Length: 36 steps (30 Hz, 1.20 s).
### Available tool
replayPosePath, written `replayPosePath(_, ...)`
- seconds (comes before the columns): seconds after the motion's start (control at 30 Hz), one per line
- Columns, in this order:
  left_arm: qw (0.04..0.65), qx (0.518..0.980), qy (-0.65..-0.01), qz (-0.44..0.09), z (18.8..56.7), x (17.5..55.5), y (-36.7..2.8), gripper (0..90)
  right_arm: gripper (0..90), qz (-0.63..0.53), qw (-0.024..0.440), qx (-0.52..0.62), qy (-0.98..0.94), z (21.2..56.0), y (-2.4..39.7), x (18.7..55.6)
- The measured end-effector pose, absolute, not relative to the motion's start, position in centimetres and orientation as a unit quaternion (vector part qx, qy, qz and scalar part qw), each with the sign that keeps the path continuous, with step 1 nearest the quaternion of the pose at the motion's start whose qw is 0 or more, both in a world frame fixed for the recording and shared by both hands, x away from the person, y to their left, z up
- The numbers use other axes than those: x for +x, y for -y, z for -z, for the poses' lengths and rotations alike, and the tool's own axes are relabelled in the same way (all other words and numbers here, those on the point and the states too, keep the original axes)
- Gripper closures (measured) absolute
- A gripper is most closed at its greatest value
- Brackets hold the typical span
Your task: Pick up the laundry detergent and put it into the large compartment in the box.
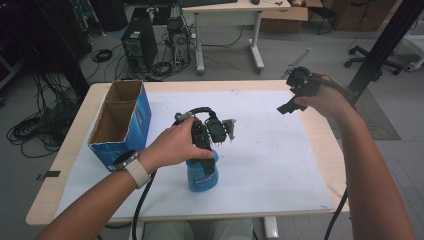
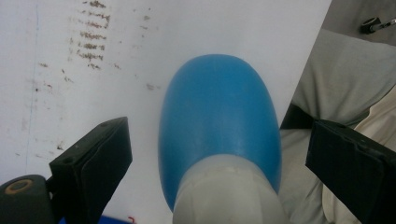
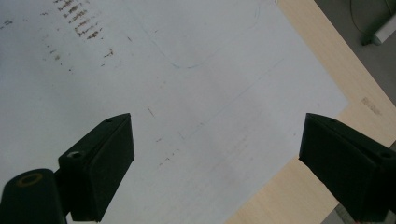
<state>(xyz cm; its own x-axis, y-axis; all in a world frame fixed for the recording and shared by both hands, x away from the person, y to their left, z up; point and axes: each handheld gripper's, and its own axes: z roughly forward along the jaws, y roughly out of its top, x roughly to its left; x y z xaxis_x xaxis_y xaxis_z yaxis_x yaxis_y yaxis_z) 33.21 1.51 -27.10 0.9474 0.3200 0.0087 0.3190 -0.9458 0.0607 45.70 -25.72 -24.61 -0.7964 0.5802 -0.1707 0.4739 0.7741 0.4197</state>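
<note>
**Left tongs poised over the blue bottle, nothing gripped yet**

The blue bottle [image 1: 202, 175] stands upright near the front of the desk [image 1: 300, 170], not lifted. The left tongs [image 2: 205, 172] hang over it, jaws wide either side of its pale neck, not touching. The right tongs [image 3: 215, 168] hover wide open over bare white sheet. The cardboard box [image 1: 120, 125] waits open at left.

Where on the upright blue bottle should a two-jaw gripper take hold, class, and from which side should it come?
Grip the blue bottle at its pale neck, probably from straight above. It stands upright on the white sheet, and the neck is narrower than the rounded body, so it fits more easily between the jaws. The left gripper is already over it, jaws open on either side.
</note>
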Motion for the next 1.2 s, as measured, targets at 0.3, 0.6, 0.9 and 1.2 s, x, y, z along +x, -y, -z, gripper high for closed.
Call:
replayPosePath(0.3,0.026,0.987,-0.159,-0.007,27.8,33.3,-1.6,8.9,10.1,-0.183,0.147,0.281,-0.931,24.7,25.6,45.8)
replayPosePath(0.6,0.026,0.986,-0.163,-0.005,28.1,33.5,-1.7,14.4,10.1,-0.186,0.149,0.280,-0.930,24.6,25.7,45.7)
replayPosePath(0.9,0.023,0.987,-0.160,-0.002,28.5,33.5,-1.8,24.1,10.0,-0.188,0.149,0.278,-0.930,24.5,25.7,45.7)
replayPosePath(1.2,0.023,0.987,-0.157,0.005,28.8,33.6,-1.9,31.9,10.0,-0.183,0.147,0.281,-0.931,24.6,25.8,45.7)
